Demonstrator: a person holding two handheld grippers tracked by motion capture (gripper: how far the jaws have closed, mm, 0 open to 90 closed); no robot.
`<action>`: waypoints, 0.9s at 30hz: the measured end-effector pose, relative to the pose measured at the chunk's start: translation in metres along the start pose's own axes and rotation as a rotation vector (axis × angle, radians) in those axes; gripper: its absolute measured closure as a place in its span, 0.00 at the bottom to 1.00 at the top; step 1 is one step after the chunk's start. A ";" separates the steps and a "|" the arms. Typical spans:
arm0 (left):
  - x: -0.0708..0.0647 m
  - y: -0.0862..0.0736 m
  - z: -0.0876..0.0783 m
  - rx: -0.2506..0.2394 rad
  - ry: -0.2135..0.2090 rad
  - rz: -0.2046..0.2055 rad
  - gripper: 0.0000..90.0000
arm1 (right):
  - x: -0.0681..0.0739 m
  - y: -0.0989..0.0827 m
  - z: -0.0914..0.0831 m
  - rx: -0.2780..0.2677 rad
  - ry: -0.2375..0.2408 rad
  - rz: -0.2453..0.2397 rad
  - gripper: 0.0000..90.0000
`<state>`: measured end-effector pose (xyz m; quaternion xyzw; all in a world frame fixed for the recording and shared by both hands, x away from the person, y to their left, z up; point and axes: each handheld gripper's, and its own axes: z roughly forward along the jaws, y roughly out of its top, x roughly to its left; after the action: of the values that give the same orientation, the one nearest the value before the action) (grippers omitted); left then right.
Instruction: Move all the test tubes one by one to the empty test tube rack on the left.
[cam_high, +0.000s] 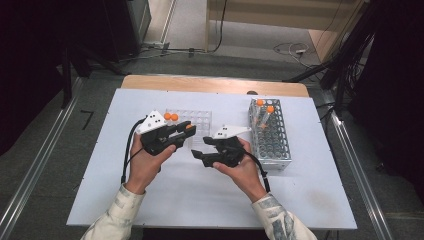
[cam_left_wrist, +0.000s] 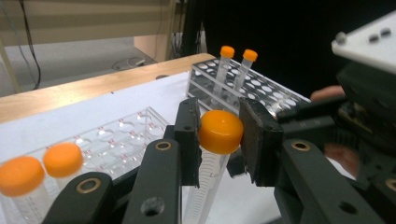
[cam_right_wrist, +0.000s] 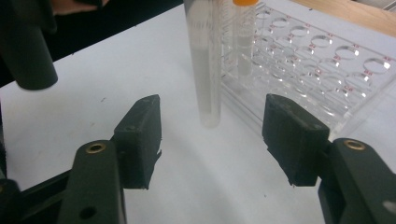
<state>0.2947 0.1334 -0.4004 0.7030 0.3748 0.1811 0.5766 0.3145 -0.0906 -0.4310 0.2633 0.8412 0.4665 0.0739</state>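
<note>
Two hands come in over the near edge of the white table (cam_high: 210, 200), each holding a set of tongs. The left tongs (cam_left_wrist: 218, 135) are clenched on an orange-capped tube (cam_left_wrist: 219, 133), the pads pressing the cap from both sides while the clear, graduated body hangs down between the black arms. In the high view the left tongs (cam_high: 186, 131) hold this tube just at the near right corner of the clear rack (cam_high: 200, 120), lifted off the table.

The right tongs (cam_right_wrist: 212, 135) are released, their jaws spread wide with bare table between them; the held tube (cam_right_wrist: 205, 60) hangs upright just beyond that gap, its rounded tip above the table, right beside the clear rack (cam_right_wrist: 327, 70). In the high view the right tongs (cam_high: 200, 150) sit a little nearer than the clear rack and to its right.

Inside the clear rack, at its far left, stand two more orange-capped tubes (cam_high: 171, 117).

Well to the right of the clear rack stands a metal rack (cam_high: 272, 135), with two orange-capped tubes (cam_high: 265, 106) upright at its far end.
</note>
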 end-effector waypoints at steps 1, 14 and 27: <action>0.001 0.003 0.000 -0.007 0.001 -0.004 0.78 | -0.001 -0.001 -0.001 0.000 0.004 0.001 0.40; 0.024 0.026 0.010 -0.022 0.096 -0.023 0.78 | -0.004 -0.007 -0.011 -0.015 0.001 0.008 0.40; 0.044 0.028 0.023 -0.050 0.127 -0.045 0.78 | -0.003 -0.007 -0.012 -0.020 0.007 0.008 0.40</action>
<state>0.3481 0.1487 -0.3877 0.6669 0.4218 0.2216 0.5729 0.3098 -0.1042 -0.4309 0.2644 0.8355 0.4763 0.0717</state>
